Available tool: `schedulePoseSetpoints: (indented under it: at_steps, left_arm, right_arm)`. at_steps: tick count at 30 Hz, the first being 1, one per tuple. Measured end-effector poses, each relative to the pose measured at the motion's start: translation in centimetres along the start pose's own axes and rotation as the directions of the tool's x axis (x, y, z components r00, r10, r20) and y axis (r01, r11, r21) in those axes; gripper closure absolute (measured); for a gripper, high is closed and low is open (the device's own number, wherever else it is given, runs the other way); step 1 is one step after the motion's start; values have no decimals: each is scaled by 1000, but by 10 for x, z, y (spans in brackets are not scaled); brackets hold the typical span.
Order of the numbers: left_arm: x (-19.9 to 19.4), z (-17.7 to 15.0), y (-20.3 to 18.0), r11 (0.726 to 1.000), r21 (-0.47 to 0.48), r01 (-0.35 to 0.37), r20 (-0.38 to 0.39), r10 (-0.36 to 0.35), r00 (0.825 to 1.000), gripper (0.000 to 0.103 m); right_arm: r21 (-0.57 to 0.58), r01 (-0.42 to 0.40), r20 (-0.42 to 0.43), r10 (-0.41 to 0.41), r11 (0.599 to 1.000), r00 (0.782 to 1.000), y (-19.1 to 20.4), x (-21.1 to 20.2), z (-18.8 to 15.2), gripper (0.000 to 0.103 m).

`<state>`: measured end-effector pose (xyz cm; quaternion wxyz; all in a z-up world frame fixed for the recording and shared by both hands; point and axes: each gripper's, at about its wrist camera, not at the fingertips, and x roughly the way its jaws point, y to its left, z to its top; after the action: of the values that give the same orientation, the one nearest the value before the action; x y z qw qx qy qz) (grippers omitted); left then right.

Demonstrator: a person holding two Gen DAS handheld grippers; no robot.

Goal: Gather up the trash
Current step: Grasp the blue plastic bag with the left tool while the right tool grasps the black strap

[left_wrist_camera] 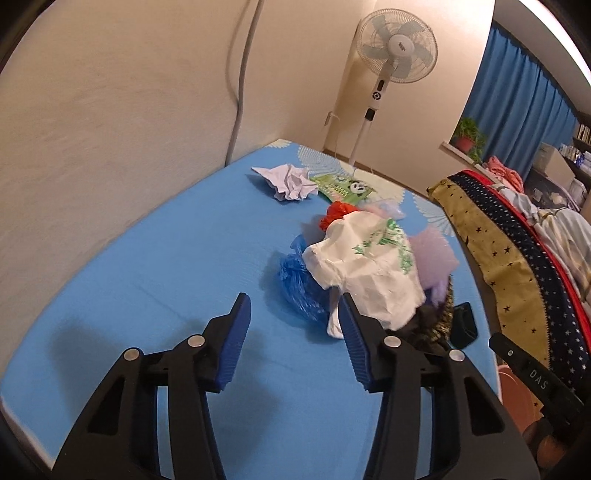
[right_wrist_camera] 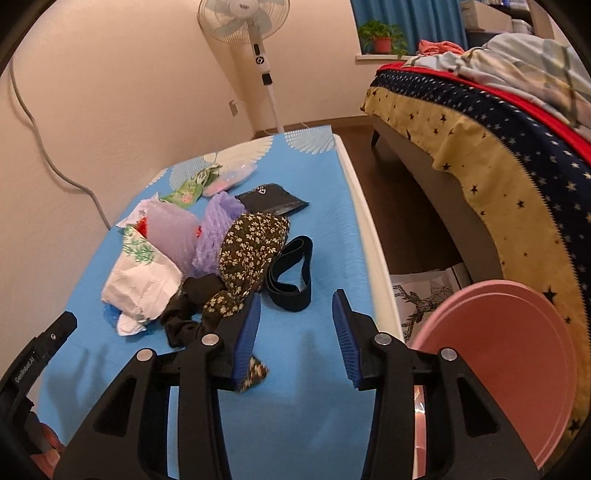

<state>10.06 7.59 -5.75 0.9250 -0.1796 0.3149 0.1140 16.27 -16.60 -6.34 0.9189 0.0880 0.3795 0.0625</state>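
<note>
A: Looking along the left gripper (left_wrist_camera: 293,321): its jaws are spread wide with nothing between them, above the blue table cover (left_wrist_camera: 147,266). The right blue pad sits just in front of the white plastic bag (left_wrist_camera: 369,269) with green print; whether it touches, I can't tell.

B: And the rest of the trash?

A: It's heaped mid-table. A crumpled blue bag (left_wrist_camera: 299,284) lies against the white one's left side, and something red (left_wrist_camera: 338,214) pokes out behind. Farther back, a crumpled white paper (left_wrist_camera: 290,181) lies apart, beside a green wrapper (left_wrist_camera: 343,188).

B: Right gripper (right_wrist_camera: 295,319)?

A: Also released, jaws apart, empty, over the table's near right part. Its left pad sits at the edge of a dark floral cloth (right_wrist_camera: 251,251). A black elastic band (right_wrist_camera: 291,277) lies just ahead, and purple foam netting (right_wrist_camera: 218,221) is wedged between the cloth and the white bag. A black pouch (right_wrist_camera: 273,199) lies behind.

B: Any bin?

A: A pink basin (right_wrist_camera: 509,354) stands off the table's right edge, below the star-patterned bedspread (right_wrist_camera: 491,147). A standing fan (right_wrist_camera: 245,18) is by the far wall.
</note>
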Motion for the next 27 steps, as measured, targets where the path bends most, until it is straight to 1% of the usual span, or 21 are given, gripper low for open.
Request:
schedulePoseSetpoints:
  at_steps: [3,6,8,11,15,17,18,21,22,23,24,25,26,27]
  left_arm:
    - [17,2,4,1000,-28,-13,-37,12,999,54]
    - [27,3,7,999,-49,-12,-73,8,997,54]
    - [34,2,5,999,-45,-6,-98,1,995,54]
    - [40,2,6,999,-44,-5,-114,0,994,54]
    - [47,1,8,998,-67,-6,-137,-3,991,54]
    - [52,2,8,998,-67,-3,-151,-7,988,56]
    - [54,2,8,998,-67,-2,-154,-9,988,57]
    - [59,3,6,997,-70,15,-160,-26,987,68]
    - [59,3,5,997,-70,19,-161,-30,986,74]
    - [60,4,5,997,-74,30,-161,-41,986,82]
    - [60,5,6,996,-78,36,-161,-48,986,87]
    - [60,6,6,996,-79,40,-163,-52,985,95]
    - [58,6,7,996,-80,47,-162,-60,985,99]
    - [58,8,6,996,-78,48,-162,-60,985,100]
  right_arm:
    - [8,3,-23,-3,1000,1000,-1,15,2,54]
    - [-1,14,-44,-14,1000,999,0,27,3,54]
    - [-10,16,-58,-17,1000,998,1,34,4,54]
    - [-33,24,-78,-27,999,997,4,43,4,54]
    - [-51,26,-91,-31,998,995,8,50,3,54]
    - [-53,27,-94,-32,998,995,8,52,4,55]
    - [-53,27,-94,-32,998,995,8,53,4,58]
    - [-61,20,-98,-26,998,995,9,53,4,70]
    - [-63,15,-97,-21,998,995,9,53,4,76]
    - [-66,14,-97,-20,998,995,10,53,4,79]
    - [-70,13,-96,-20,997,995,10,53,4,82]
    - [-71,7,-95,-13,997,995,10,52,5,88]
    - [-71,-2,-96,-4,997,995,10,50,5,91]
    - [-72,-7,-95,0,997,995,10,49,5,93]
